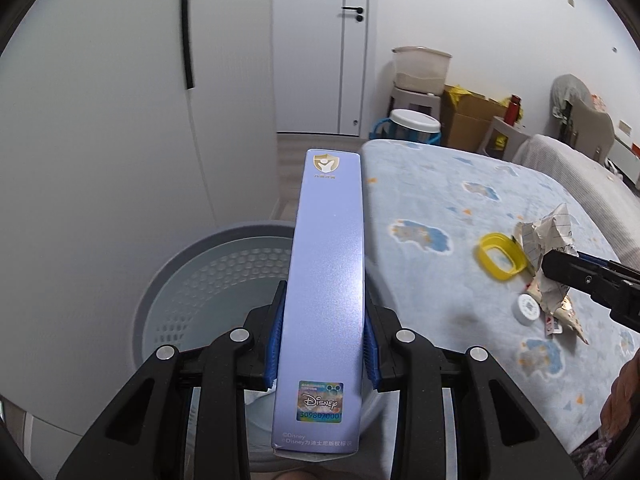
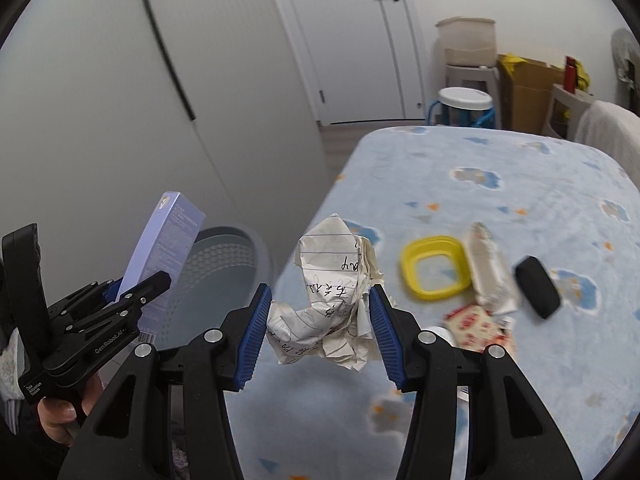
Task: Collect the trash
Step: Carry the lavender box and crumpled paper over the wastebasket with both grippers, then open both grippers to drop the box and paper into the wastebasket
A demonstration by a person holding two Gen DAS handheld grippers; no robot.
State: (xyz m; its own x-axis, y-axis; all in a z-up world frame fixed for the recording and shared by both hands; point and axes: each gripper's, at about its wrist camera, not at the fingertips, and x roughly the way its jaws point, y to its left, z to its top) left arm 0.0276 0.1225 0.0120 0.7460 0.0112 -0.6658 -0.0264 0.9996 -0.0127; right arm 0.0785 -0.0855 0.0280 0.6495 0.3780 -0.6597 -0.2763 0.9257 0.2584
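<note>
Left wrist view: the left gripper (image 1: 324,344) fills the lower centre, jaws closed flat on both long sides of a lilac Disney carton (image 1: 326,280) that points up-frame, its lower length over the grey perforated trash bin (image 1: 192,280) at lower left. To finish the step well, judged from this pose, the carton should be centred over the bin mouth before the jaws part, so it does not catch the rim. Further right, on the cloud-print bed cover (image 1: 440,192), lie a yellow plastic ring (image 1: 498,256) and a white cap (image 1: 527,309).

Right wrist view: the right gripper (image 2: 320,320) at lower centre has its jaws part-closed on a crumpled sheet of lined paper (image 2: 336,300), raised above the cover. Only here appear a black oval object (image 2: 537,286), a red-printed wrapper (image 2: 474,326) and the carton's printed side; only the left view shows the bin's interior.
</note>
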